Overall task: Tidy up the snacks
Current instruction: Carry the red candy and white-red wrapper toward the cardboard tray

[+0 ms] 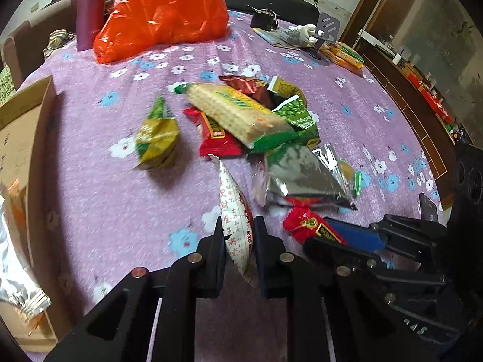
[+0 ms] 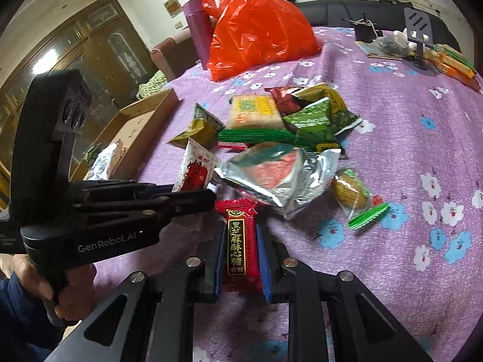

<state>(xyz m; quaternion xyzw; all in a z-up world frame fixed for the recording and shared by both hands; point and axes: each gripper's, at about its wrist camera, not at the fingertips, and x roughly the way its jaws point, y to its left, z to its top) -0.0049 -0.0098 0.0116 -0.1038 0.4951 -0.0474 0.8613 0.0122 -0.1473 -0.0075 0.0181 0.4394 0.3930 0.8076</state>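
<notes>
My left gripper is shut on a white snack packet with red print, held edge-up above the purple cloth. My right gripper is shut on a red candy packet with a black and gold label. In the right wrist view the left gripper comes in from the left, with the white packet in it. In the left wrist view the right gripper and its red candy show at lower right. A heap of snacks lies mid-table: a cracker pack, green packets, a silver foil bag, an olive packet.
A cardboard box with a foil bag in it stands at the left edge. An orange plastic bag and a purple bottle stand at the back. A phone stand and orange packs lie at the far right. A hand grips the left tool.
</notes>
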